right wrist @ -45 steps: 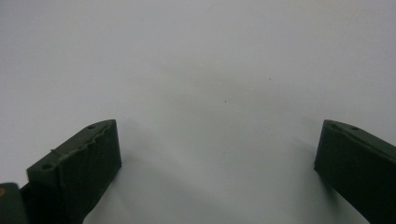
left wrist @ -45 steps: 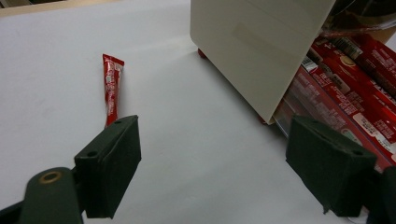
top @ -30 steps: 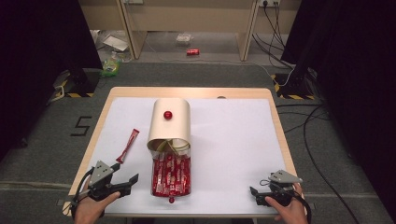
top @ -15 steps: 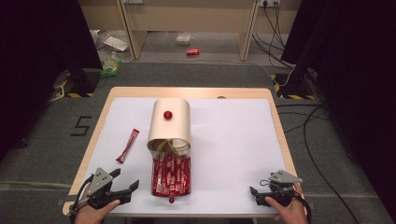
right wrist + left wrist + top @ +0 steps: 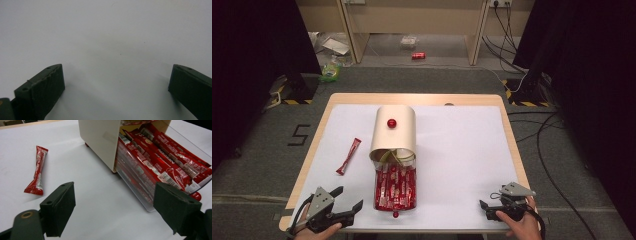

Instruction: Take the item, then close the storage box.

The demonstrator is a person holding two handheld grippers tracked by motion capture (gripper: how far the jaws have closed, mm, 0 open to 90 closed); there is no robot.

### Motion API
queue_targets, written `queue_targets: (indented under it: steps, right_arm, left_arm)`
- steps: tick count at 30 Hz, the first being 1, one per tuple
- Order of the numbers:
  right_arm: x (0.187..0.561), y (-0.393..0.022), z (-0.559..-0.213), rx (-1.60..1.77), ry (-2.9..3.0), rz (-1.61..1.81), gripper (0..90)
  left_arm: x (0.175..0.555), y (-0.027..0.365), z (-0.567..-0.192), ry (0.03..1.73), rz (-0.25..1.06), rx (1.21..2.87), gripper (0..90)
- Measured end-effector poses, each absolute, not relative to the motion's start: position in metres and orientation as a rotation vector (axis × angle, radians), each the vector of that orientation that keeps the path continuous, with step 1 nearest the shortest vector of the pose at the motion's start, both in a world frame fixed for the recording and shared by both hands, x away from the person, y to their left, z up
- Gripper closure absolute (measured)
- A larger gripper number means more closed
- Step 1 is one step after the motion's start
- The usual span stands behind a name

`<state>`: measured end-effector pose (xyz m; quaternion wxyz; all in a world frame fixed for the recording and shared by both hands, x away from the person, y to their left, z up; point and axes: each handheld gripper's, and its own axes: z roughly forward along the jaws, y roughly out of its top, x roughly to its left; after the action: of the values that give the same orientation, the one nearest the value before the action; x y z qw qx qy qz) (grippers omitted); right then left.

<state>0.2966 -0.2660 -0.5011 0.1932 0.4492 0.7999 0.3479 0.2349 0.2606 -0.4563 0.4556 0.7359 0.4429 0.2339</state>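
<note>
Grey carpet floor (image 5: pixel 257 165) surrounds the table (image 5: pixel 412 98), and black curtains close the room on both sides. Behind the table stand wooden furniture legs, cables, a red can (image 5: pixel 418 55) and some litter on the floor. The table has a wooden edge and a white sheet (image 5: pixel 462 150) covers nearly all of its top.

On the sheet, near the middle, lies a beige box (image 5: pixel 394 131) with a round top and a small red knob (image 5: pixel 391 123). Its long axis runs from the far side toward the person. From its near end comes a clear tray (image 5: pixel 395 189) full of red sachets (image 5: pixel 395 186), which lie lengthwise in the same direction. One loose sachet (image 5: pixel 349 156) lies left of the box, apart from it, a little slanted, its near end pointing toward the left gripper.

The high view shows the whole layout; the left gripper (image 5: pixel 347 207) is at the near left corner, the right gripper (image 5: pixel 488 206) at the near right, well apart from the box. The left gripper view shows printed text on the sachets (image 5: pixel 160 162) and the loose sachet (image 5: pixel 37 171), details too small from above; the left jaws stand wide with nothing between them. The right gripper view shows bare white sheet (image 5: pixel 107 37), and the right jaws are also wide apart, holding nothing.
</note>
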Motion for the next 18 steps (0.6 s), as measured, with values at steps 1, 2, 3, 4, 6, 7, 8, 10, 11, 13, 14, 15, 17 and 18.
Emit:
queue_targets:
  steps: [1,2,3,4,6,7,8,10,11,13,14,15,17,18]
  right_arm:
    - [0.297,-0.266,-0.501,1.253,2.245,0.975,0.8]
    - [0.297,-0.266,-0.501,1.261,2.244,0.976,0.8]
    - [0.297,-0.266,-0.501,1.261,2.244,0.975,0.8]
    - [0.297,-0.266,-0.501,1.255,2.244,0.974,0.7]
    - [0.297,-0.266,-0.501,1.256,2.244,0.975,0.7]
    - [0.297,-0.266,-0.501,1.255,2.245,0.975,0.7]
    - [0.297,-0.266,-0.501,1.256,2.244,0.976,0.7]
    - [0.297,-0.266,-0.501,1.259,2.245,0.975,0.7]
    - [0.297,-0.266,-0.501,1.259,2.244,0.976,0.7]
    - [0.297,-0.266,-0.501,1.257,2.244,0.975,0.7]
    - [0.297,-0.266,-0.501,1.26,2.244,0.975,0.7]
    - [0.297,-0.266,-0.501,1.261,2.244,0.975,0.7]
    - [0.297,-0.266,-0.501,1.261,2.243,0.974,0.7]
    - [0.297,-0.266,-0.501,1.256,2.244,0.973,0.7]
  left_arm:
    - [0.233,0.26,-0.456,1.089,0.574,1.815,17.8]
    - [0.232,0.259,-0.456,1.083,0.575,1.814,17.8]
    - [0.231,0.258,-0.455,1.081,0.573,1.814,17.8]
    - [0.23,0.257,-0.455,1.075,0.572,1.816,17.8]
    - [0.229,0.255,-0.456,1.066,0.567,1.822,17.7]
    - [0.228,0.254,-0.456,1.065,0.564,1.823,17.7]
    - [0.228,0.253,-0.456,1.06,0.564,1.828,17.7]
    - [0.226,0.25,-0.457,1.05,0.558,1.833,17.7]
    - [0.225,0.25,-0.457,1.047,0.557,1.831,17.7]
    - [0.223,0.249,-0.458,1.039,0.555,1.836,17.7]
    - [0.222,0.248,-0.458,1.034,0.556,1.836,17.6]
    - [0.221,0.248,-0.458,1.032,0.557,1.837,17.7]
    - [0.219,0.247,-0.459,1.028,0.556,1.832,17.6]
    - [0.218,0.247,-0.459,1.025,0.556,1.833,17.6]
